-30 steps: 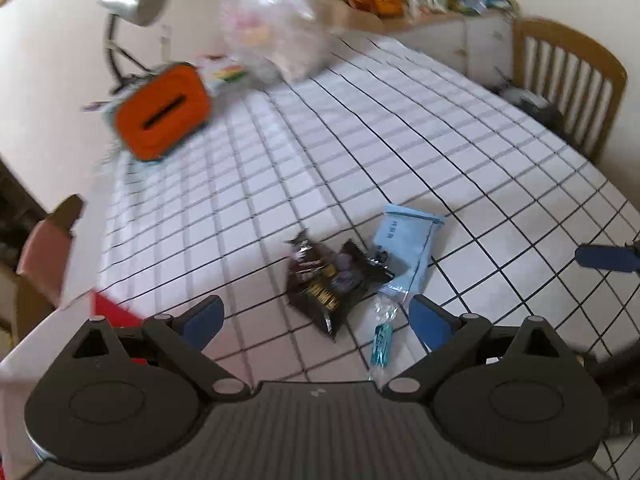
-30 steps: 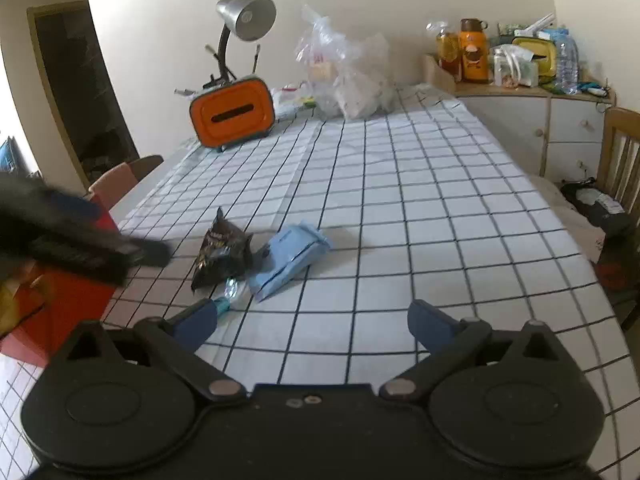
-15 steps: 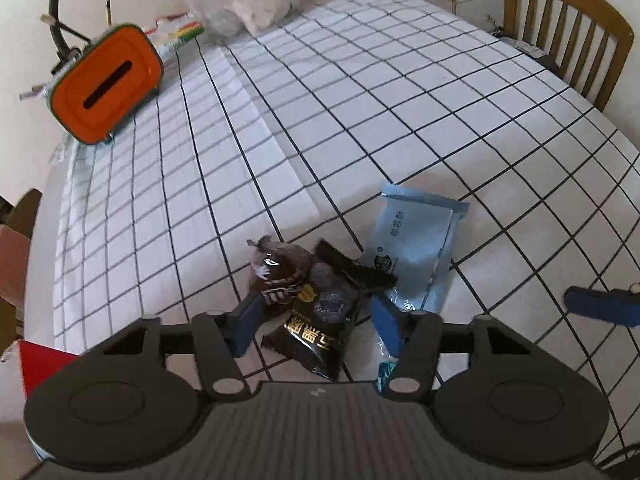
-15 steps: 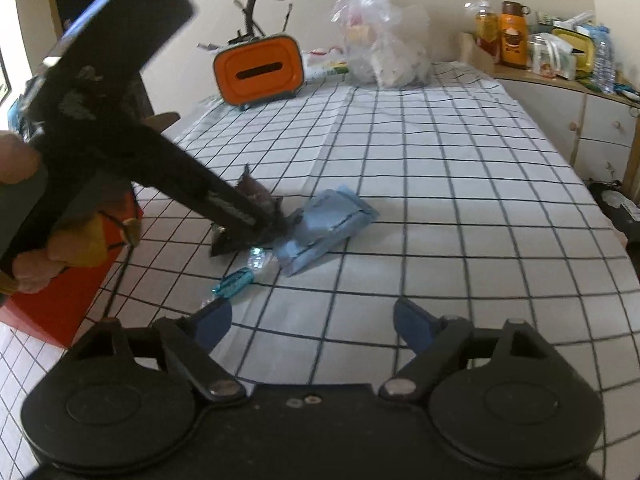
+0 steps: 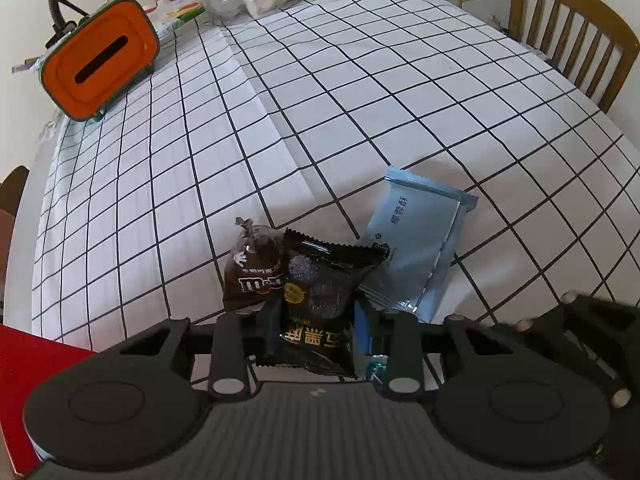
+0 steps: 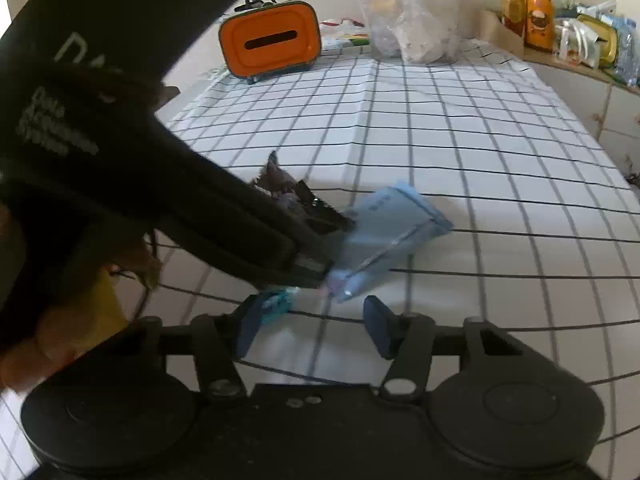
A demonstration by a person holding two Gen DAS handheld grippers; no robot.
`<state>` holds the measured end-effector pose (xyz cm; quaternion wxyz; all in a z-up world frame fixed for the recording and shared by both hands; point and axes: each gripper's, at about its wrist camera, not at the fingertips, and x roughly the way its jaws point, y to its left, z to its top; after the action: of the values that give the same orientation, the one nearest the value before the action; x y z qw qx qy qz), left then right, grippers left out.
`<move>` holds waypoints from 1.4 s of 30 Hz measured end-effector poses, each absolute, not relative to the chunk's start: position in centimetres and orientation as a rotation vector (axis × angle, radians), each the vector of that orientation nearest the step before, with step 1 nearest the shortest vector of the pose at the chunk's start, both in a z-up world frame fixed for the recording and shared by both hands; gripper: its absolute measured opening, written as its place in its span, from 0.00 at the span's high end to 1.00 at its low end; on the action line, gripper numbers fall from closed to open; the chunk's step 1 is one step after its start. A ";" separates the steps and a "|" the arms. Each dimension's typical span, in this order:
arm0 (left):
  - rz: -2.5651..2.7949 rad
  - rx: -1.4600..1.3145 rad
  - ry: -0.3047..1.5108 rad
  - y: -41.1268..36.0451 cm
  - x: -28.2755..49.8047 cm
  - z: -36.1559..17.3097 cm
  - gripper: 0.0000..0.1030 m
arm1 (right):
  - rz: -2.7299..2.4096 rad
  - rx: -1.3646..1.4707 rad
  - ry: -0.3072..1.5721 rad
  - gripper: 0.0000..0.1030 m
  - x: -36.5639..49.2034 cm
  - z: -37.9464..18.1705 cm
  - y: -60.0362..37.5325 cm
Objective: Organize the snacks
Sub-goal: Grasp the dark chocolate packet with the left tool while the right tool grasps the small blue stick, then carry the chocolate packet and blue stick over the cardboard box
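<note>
My left gripper [image 5: 314, 330] had just been closing, and in its own view the pads sat against the two sides of the black packet [image 5: 320, 300], pinching its lower half; I judged that a grip, though the packet had not left the checked tablecloth [image 5: 360, 92]. The packet's long axis ran from six o'clock to twelve in that view, straight along my fingers, with its serrated top edge pointing away from me; the brown candy bag [image 5: 252, 268] lay touching it at about ten o'clock, and the pale blue packet [image 5: 416, 248] overlapped its upper corner at about two o'clock, slanting up toward one o'clock.

My right gripper [image 6: 314, 326] had also just been closing, yet its jaws stood apart with only cloth between them; it held nothing. From the right wrist view the blue packet [image 6: 384, 236] lay at twelve to one o'clock just beyond the fingertips, its long axis slanting from the near left corner up to the far right; the near corner was the closest part, so the right hand was the nearer one for it. A small teal wrapper [image 6: 276, 304] sat touching the left finger at about eleven o'clock; the left gripper's black body crossed that view from nine o'clock, close above the blue packet's left end, so I judged a bump likely if both hands moved inward together.
</note>
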<state>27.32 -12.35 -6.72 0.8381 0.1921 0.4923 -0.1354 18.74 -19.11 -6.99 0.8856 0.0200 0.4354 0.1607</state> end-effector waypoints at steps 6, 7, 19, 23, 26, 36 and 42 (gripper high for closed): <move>-0.273 0.381 1.045 -12.0 27.4 -6.6 0.67 | 0.330 0.037 0.906 0.60 19.2 -6.9 -18.0; -0.265 0.373 1.046 -11.8 27.5 -6.5 0.68 | 0.328 0.044 0.908 0.60 19.3 -6.9 -17.9; -0.145 0.194 1.000 -7.7 26.9 -3.5 0.68 | 0.364 -0.025 0.889 0.83 18.9 -7.5 -16.8; -0.136 0.165 0.971 -6.7 25.8 -2.2 0.68 | 0.369 -0.022 0.880 0.88 18.5 -7.6 -16.9; -0.145 0.151 0.952 -6.1 24.7 -1.4 0.68 | 0.360 -0.003 0.873 0.90 18.1 -7.3 -17.5; -0.212 0.071 0.909 -3.5 21.2 1.9 0.68 | 0.360 0.003 0.799 0.90 14.7 -3.2 -18.3; -0.245 0.026 0.841 -1.8 18.4 5.5 0.68 | 0.372 -0.006 0.734 0.90 12.3 0.6 -17.8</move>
<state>18.42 -1.82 5.51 0.9055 0.0127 0.4072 -0.1185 12.33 -17.78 0.61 0.9166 -0.0029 0.3565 0.1807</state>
